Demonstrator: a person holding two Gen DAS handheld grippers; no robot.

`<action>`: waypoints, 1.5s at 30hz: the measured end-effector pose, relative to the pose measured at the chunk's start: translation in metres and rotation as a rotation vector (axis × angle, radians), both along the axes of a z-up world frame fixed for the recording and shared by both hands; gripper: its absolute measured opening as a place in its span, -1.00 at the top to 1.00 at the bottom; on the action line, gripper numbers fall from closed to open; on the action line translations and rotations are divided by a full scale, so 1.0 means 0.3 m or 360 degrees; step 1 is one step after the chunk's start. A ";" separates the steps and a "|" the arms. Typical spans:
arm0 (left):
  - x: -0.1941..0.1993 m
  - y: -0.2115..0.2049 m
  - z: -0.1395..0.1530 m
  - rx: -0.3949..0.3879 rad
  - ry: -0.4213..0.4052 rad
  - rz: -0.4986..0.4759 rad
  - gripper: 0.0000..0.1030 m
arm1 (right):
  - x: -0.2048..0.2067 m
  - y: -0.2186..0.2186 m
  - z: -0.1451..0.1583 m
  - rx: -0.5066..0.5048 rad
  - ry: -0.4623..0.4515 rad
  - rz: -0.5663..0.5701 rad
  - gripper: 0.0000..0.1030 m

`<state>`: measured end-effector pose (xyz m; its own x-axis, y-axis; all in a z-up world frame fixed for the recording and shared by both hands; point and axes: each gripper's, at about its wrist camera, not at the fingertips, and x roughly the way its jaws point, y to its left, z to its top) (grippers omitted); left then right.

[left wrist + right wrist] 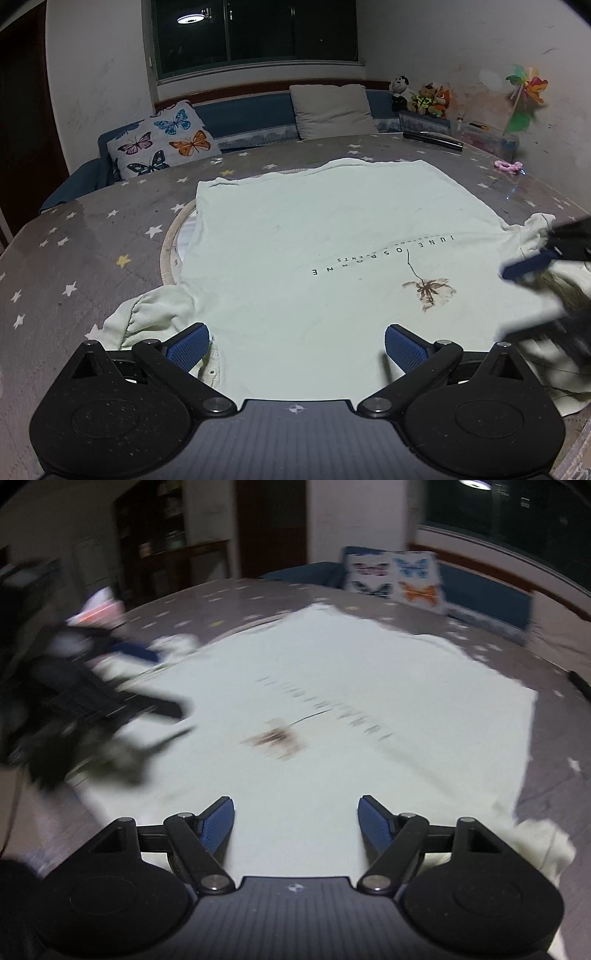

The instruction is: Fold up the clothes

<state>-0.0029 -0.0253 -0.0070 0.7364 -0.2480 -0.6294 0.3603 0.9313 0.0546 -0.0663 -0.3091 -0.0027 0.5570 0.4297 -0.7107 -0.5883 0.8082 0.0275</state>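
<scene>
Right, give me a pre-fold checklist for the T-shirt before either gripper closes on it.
1. T-shirt spread flat, print side up: ok.
2. Left gripper open, nothing between its jaws: ok.
3. Right gripper open, nothing between its jaws: ok.
4. Left sleeve smoothed out: not ok, it lies bunched beside the left gripper.
5. Right sleeve smoothed out: not ok, it looks crumpled by the right gripper.
6. Far hem straight: cannot tell for sure; it looks slightly wavy on the tablecloth.
</scene>
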 end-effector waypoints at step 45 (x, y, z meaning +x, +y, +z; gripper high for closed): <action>0.002 0.006 -0.026 0.0035 0.0036 0.0043 -1.00 | 0.032 0.052 0.036 0.0036 0.0010 0.0084 -0.70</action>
